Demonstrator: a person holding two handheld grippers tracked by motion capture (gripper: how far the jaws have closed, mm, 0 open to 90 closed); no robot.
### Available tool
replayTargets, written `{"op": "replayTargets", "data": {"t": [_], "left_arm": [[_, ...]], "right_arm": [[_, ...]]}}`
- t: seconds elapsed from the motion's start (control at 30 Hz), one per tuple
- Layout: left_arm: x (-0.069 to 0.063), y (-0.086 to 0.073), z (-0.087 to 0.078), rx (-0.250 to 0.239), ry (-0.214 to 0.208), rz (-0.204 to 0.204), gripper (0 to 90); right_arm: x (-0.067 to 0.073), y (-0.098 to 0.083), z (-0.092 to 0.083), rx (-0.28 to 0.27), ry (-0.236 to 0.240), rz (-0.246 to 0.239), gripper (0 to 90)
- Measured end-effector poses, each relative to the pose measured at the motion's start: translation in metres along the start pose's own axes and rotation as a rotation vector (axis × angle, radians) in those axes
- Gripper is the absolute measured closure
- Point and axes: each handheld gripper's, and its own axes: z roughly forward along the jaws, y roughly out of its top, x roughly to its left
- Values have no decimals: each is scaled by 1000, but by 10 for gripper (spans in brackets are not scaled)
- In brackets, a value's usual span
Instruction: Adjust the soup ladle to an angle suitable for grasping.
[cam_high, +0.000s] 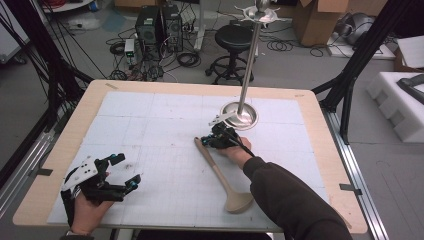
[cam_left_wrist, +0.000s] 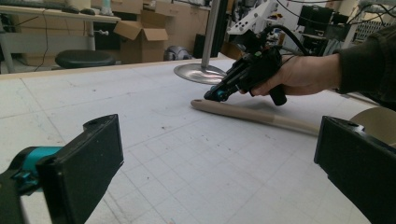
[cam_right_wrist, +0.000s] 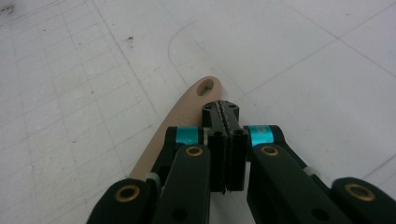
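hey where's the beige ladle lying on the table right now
In the high view the beige ladle lies right of centre on the white mat, its handle tip under the right hand-held gripper, near the metal stand's base.

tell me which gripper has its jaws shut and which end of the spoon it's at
The right gripper: its jaws are pressed together above the holed handle tip of the wooden spoon, pinching nothing. The left gripper, near the table edge, stands wide open.

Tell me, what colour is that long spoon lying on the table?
Beige, a pale tan all over. The spoon shows best in the high view.
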Motion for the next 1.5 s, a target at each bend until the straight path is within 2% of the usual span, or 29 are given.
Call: {"op": "replayTargets", "data": {"t": [0.47, 0.63, 0.87, 1.0, 1.03, 1.33, 1.43, 1.5], "left_arm": [[0, -1, -1, -1, 3, -12, 17], [0, -1, -1, 2, 1, -12, 17], [0, -1, -1, 0, 3, -10, 18], [0, 0, -2, -3, 4, -11, 17], [0, 0, -2, -3, 4, -11, 18], [1, 0, -2, -5, 3, -10, 17], [1, 0, -3, -6, 3, -10, 17], [1, 0, -3, -7, 2, -11, 17]], "right_arm": [[2, 1, 3, 10, 51, 21, 900], [6, 3, 4, 23, 70, -11, 900], [11, 6, 6, 42, 70, -48, 900], [18, 9, 10, 53, 95, -52, 900], [20, 11, 12, 58, 90, -70, 900], [28, 16, 14, 85, 91, -81, 900], [34, 17, 15, 97, 68, -88, 900], [37, 18, 16, 102, 83, -85, 900]]}}
